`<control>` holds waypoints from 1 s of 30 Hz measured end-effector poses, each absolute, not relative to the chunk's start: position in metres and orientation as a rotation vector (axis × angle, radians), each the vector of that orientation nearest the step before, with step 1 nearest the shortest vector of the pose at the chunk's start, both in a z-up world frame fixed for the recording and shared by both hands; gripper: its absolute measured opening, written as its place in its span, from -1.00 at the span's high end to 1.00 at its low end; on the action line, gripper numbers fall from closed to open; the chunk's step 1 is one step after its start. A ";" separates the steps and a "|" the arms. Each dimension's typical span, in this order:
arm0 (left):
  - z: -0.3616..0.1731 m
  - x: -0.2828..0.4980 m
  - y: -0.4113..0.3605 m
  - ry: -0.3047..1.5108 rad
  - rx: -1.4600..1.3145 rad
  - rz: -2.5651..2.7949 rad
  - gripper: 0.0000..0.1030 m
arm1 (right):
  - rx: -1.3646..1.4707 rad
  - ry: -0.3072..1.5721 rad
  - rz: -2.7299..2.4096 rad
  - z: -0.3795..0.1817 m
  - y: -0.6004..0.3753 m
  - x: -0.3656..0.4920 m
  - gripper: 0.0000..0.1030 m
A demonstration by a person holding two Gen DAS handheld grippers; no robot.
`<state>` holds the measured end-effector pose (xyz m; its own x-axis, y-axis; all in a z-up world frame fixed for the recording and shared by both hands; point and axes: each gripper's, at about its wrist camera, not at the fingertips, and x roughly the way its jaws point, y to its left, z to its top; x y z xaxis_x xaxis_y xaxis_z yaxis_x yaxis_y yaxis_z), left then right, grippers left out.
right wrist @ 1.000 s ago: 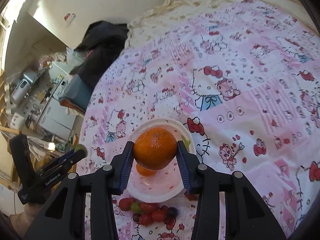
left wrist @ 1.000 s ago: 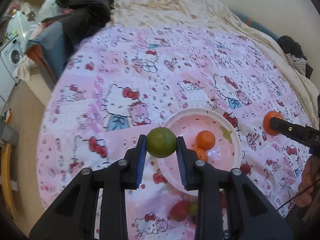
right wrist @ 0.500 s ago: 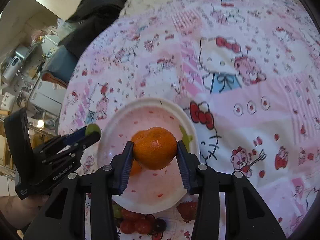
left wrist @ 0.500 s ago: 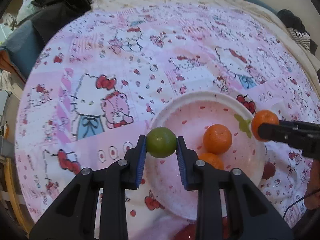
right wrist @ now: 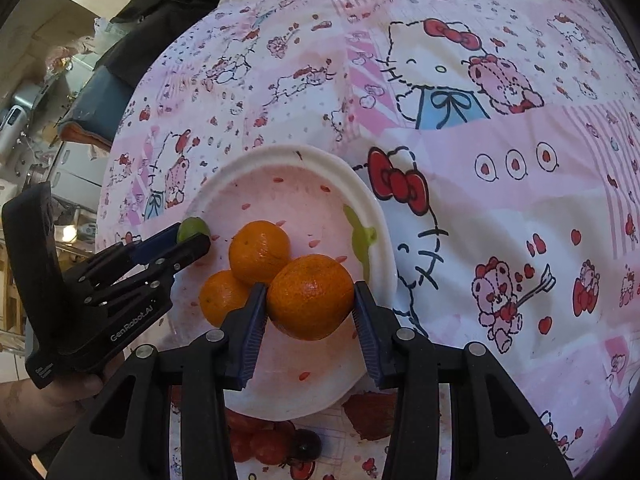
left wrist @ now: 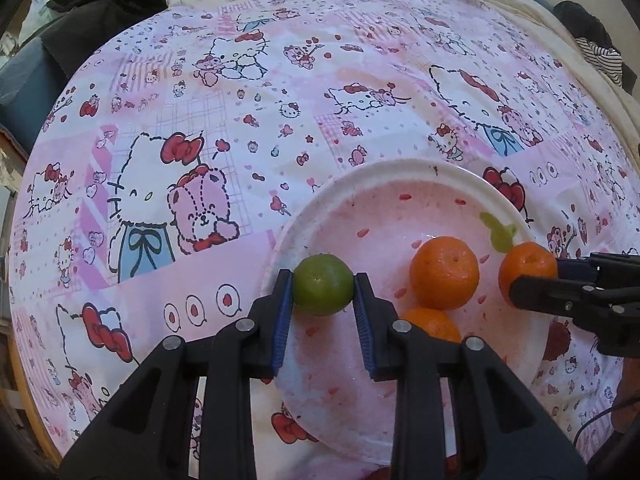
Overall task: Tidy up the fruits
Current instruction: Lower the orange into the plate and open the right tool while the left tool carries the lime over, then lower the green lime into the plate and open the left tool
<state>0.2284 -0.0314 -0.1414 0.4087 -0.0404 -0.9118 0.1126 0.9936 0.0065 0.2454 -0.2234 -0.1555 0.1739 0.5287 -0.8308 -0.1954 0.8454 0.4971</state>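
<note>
The left hand-held gripper [left wrist: 323, 292] was clamped on a small green lime [left wrist: 323, 285], its blue ribbed pads pressing both sides. The lime was round, with no clear long axis; a small pale dimple faced the camera. It hung over the left part of a white plate [left wrist: 400, 170], just inside the rim.

The right hand-held gripper [right wrist: 310, 300] pinched a large orange [right wrist: 310, 297] between its pads. That orange was slightly flattened, wider than tall, with pitted, glossy skin. It sat over the right half of the plate, close to two smaller oranges [right wrist: 259, 251] that lay side by side on the plate's floor and touched each other.

The plate was shallow, round and smooth, with a pink centre flecked red and a green leaf mark near one edge. It rested on a soft cloth [left wrist: 192, 128] printed with pink and red cartoon cats. In front of the plate lay a cluster of red and dark grapes [right wrist: 272, 440]. The cloth beyond the plate lay bare and wide, while the two tools stood near each other across the plate.
</note>
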 end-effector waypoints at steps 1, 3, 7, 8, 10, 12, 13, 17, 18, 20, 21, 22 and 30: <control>-0.141 0.228 -0.031 1.144 0.071 -0.095 0.48 | 0.303 1.302 0.521 -0.156 -0.224 0.246 0.13; -0.141 0.228 -0.031 1.145 0.073 -0.095 0.48 | 0.301 1.303 0.519 -0.156 -0.224 0.246 0.13; -0.141 0.228 -0.031 1.151 0.072 -0.094 0.48 | 0.300 1.305 0.513 -0.157 -0.225 0.246 0.12; -0.141 0.227 -0.032 1.152 0.073 -0.095 0.48 | 0.300 1.305 0.512 -0.157 -0.224 0.247 0.11; -0.142 0.226 -0.032 1.154 0.078 -0.096 0.48 | 0.301 1.305 0.510 -0.157 -0.225 0.247 0.11; -0.142 0.225 -0.033 1.155 0.083 -0.097 0.48 | 0.301 1.303 0.508 -0.157 -0.225 0.247 0.10; -0.143 0.224 -0.033 1.157 0.084 -0.098 0.48 | 0.302 1.302 0.507 -0.157 -0.225 0.247 0.10; -0.143 0.223 -0.035 1.159 0.091 -0.102 0.48 | 0.320 1.291 0.505 -0.155 -0.228 0.248 0.10; -0.143 0.223 -0.035 1.163 0.093 -0.101 0.48 | 0.324 1.288 0.507 -0.154 -0.228 0.248 0.10; -0.143 0.224 -0.035 1.167 0.096 -0.109 0.46 | 0.330 1.280 0.512 -0.152 -0.229 0.249 0.10; -0.144 0.225 -0.036 1.171 0.101 -0.113 0.44 | 0.341 1.273 0.517 -0.151 -0.230 0.249 0.10; -0.144 0.225 -0.037 1.176 0.106 -0.118 0.42 | 0.354 1.264 0.517 -0.149 -0.232 0.249 0.09; -0.134 0.213 -0.043 1.139 0.141 -0.122 -0.47 | 0.431 1.221 0.476 -0.138 -0.252 0.256 -0.46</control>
<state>0.2134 -0.0429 -0.1337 0.4137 -0.0250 -0.9101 0.1689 0.9844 0.0497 0.2559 -0.2517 -0.1380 0.2690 0.5629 -0.7815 -0.1147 0.8243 0.5543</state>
